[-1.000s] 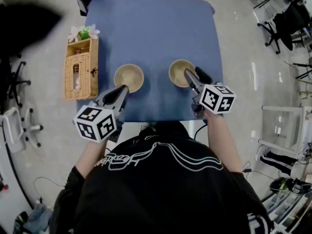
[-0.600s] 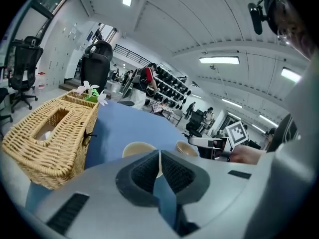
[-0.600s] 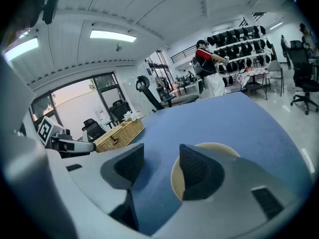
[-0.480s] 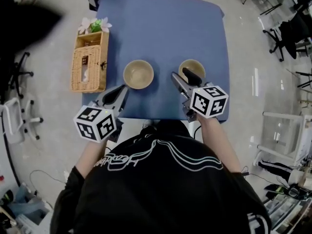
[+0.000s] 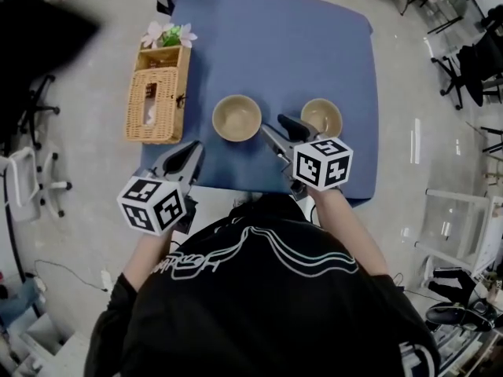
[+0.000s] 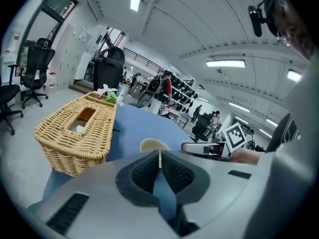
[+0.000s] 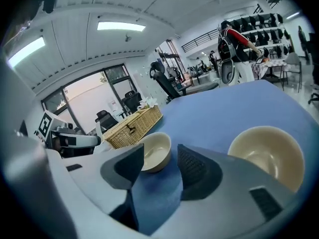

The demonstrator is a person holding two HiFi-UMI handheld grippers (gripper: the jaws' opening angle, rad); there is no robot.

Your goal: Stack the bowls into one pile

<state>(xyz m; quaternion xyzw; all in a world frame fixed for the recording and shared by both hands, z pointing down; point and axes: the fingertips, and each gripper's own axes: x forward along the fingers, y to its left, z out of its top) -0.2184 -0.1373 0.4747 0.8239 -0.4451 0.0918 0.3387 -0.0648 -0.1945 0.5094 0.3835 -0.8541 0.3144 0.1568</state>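
1. Left tongs [image 5: 195, 149] are sitting shut, empty; left bowl [image 5: 236, 118] is lying near, at their 2 o'clock.
2. Right tongs [image 5: 277, 126] are gaping empty between the bowls, right bowl [image 5: 321, 117] at their 3 o'clock.
3. Both bowls are standing apart on the bench [image 5: 275, 45].

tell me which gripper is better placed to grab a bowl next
Right. The right gripper has its jaws apart and sits between the left bowl and right bowl, the left one framed by its jaws in its own view. The left gripper has its jaws together, back at the table's near edge.
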